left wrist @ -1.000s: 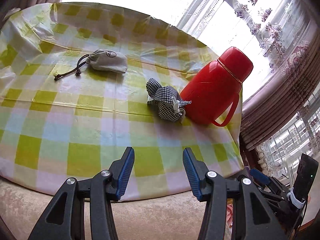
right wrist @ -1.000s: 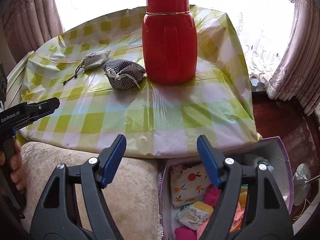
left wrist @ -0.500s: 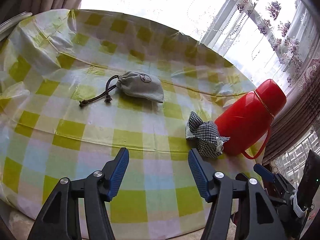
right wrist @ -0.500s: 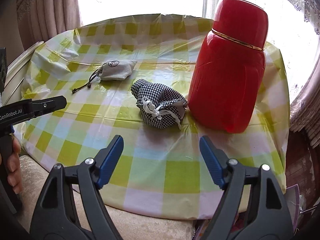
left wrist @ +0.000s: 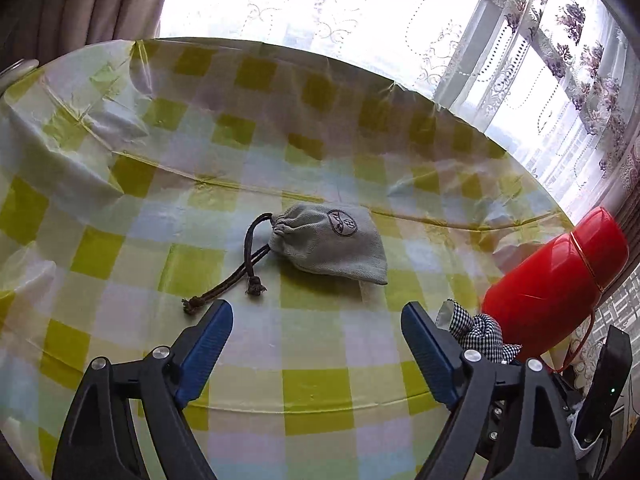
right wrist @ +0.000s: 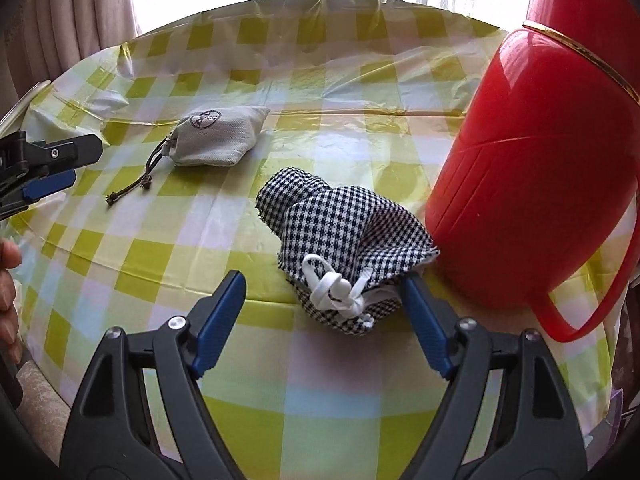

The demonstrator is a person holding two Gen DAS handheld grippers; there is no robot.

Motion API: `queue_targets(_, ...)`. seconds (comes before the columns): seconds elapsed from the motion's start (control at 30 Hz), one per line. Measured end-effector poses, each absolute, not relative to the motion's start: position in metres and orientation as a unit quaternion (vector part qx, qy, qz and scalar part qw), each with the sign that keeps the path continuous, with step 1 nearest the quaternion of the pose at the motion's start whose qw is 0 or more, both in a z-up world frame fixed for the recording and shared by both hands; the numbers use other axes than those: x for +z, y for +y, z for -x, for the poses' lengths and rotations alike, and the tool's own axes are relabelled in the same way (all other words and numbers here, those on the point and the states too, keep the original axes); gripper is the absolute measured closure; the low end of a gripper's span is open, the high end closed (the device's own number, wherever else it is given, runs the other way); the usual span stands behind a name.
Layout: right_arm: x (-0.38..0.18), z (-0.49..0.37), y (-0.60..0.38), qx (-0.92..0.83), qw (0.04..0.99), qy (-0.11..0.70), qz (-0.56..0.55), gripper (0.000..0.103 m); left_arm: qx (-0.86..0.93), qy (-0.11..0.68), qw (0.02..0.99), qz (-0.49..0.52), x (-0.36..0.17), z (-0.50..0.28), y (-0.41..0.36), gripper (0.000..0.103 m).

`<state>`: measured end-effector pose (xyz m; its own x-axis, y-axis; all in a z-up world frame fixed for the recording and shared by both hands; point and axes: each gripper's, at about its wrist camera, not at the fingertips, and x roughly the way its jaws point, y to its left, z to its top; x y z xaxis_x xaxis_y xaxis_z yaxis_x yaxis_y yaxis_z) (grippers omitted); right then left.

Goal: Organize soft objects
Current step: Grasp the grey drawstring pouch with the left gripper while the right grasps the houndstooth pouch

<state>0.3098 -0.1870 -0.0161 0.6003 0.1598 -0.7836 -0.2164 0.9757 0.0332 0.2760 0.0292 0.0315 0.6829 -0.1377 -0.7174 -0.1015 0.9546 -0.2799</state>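
Left wrist view: the checked pouch (left wrist: pixel 480 332) is mostly hidden behind the left gripper's (left wrist: pixel 316 344) right finger, and the red flask's (left wrist: pixel 556 276) base and handle are covered by the gripper body. Right wrist view: flask top and right side cut off by the frame edge; only fingertips of a hand (right wrist: pixel 8 288) show at the left border. Printed logo on the grey pouch (right wrist: pixel 218 140) too small to read.

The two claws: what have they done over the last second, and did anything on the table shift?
Both came forward over the table. The left claw, its jaws opening with nothing between them, now faces the grey pouch; the right claw reaches the checked pouch, open. Pouches and red flask stayed put.
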Motion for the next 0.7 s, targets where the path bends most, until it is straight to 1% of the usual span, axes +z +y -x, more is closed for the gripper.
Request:
queue_targets(0.13,-0.023,-0.322,-0.182,0.105,0.891,0.442,0.025,0.021,-0.057,0.413,0.905,0.083,0.026,-0.313,0.027,0.011)
queue_targets(0.23,-0.026,-0.330,-0.176,0.108,0.889,0.444,0.025,0.021,-0.089,0.423,0.902,-0.002,0.020,-0.342,0.018,0.011)
queue_targets(0.3,-0.028,-0.336,-0.173,0.110,0.888,0.446,0.019,0.021,-0.109,0.431,0.895,-0.035,0.015,-0.361,0.015,0.011)
queue_targets(0.4,-0.031,-0.346,-0.169,0.107,0.888,0.448,0.018,0.022,-0.141,0.436,0.887,-0.052,0.010,-0.387,0.012,0.011)
queue_targets(0.53,-0.037,-0.358,-0.162,0.111,0.883,0.455,0.019,0.030,-0.181,0.456,0.866,-0.099,-0.003,-0.412,-0.002,0.011)
queue_targets(0.7,-0.042,-0.367,-0.160,0.109,0.883,0.456,0.017,0.035,-0.196,0.489,0.843,-0.110,-0.025,-0.437,-0.004,0.011)
